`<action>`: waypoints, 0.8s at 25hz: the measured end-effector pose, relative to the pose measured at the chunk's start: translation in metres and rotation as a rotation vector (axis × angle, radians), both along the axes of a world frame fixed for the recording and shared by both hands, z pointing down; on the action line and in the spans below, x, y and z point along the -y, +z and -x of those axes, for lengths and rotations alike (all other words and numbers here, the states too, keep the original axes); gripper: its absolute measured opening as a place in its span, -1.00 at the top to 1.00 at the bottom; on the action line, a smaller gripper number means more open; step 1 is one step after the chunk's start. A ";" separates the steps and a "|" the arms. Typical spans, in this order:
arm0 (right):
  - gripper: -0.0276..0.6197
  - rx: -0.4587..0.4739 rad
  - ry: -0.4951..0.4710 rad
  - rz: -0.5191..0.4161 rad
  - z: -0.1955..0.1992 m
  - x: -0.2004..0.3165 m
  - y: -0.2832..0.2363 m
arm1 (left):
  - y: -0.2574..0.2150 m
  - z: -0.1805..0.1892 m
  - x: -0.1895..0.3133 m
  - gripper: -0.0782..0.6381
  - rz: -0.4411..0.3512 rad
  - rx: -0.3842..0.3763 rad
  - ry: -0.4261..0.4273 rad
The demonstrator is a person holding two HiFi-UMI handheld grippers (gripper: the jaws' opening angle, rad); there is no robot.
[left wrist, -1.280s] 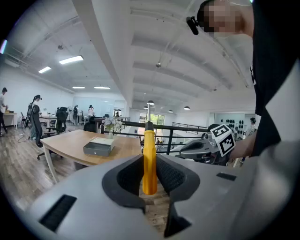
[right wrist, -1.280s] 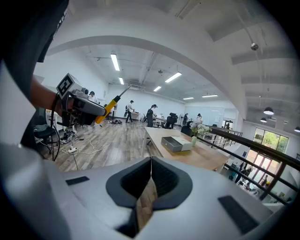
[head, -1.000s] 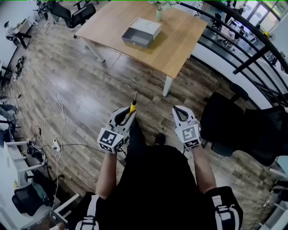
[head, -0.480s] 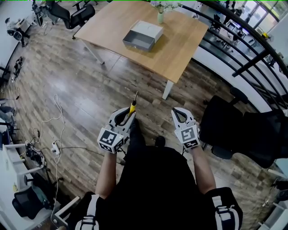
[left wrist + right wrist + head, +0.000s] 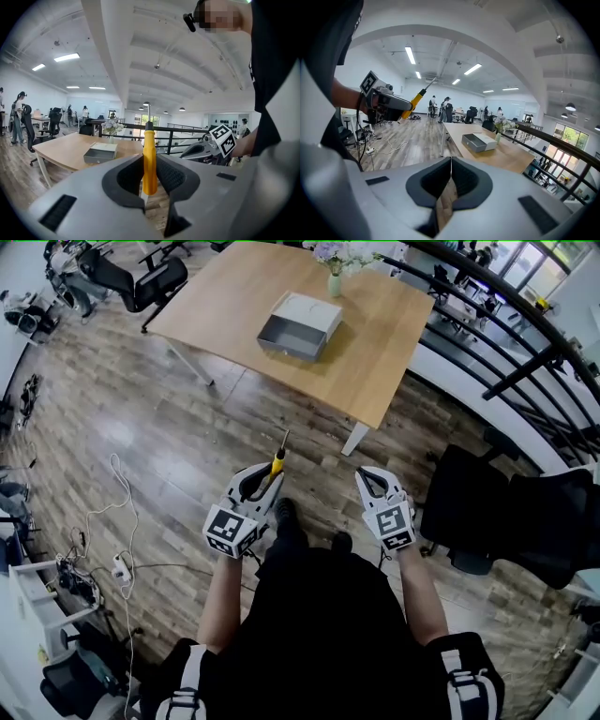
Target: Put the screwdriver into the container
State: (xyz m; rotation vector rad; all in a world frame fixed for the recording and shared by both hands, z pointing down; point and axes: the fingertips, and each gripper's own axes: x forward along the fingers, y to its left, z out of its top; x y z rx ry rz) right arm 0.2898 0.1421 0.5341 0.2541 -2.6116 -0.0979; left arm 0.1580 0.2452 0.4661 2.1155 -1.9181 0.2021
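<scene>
L gripper [image 5: 149, 158] is clamped on the screwdriver [image 5: 149, 165]: both jaw pads press the yellow handle from either side. The handle stands upright between them, its butt end sits down in the jaw throat, and the black collar and thin metal shaft stick out past the tips. In the head view the tool pokes fwd beyond the L jaw tips, toward the table [image 5: 375, 352]. R gripper [image 5: 450, 161] has its jaws pressed together w/ nothing between them; only a thin seam shows, w/ wood floor [image 5: 178, 437] seen through the gap lower down. Both grippers are held in front of the person's torso, side by side but apart, and neither touches the other. From the R gripper view the L one w/ the screwdriver sits well off to the left of the R jaws and higher. From the L gripper view the R one and its marker cube [image 5: 221, 139] lie just right of the L jaws. The container [image 5: 298, 320], a shallow grey open box w/ a paler lid part on its far side, rests on the tabletop. It is well ahead of both sets of jaws, a bit left of the L jaw line and a bit right of the R jaw line. It is empty as far as the views show. A small vase w/ flowers [image 5: 334, 277] stands on the table just beyond the container. Cables [image 5: 117, 512] trail on the floor off to the left of the L jaws, a black chair [image 5: 487, 512] sits to the right of the R jaws, and a dark railing [image 5: 506, 343] runs past the table's far-right side.
</scene>
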 end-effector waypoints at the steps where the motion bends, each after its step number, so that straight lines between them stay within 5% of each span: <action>1: 0.83 0.001 0.005 0.000 0.007 0.002 0.000 | 0.000 0.007 0.002 0.52 -0.001 0.003 0.008; 20: 0.83 -0.021 0.024 -0.036 0.146 0.000 -0.005 | 0.002 0.150 0.005 0.52 -0.012 0.021 0.061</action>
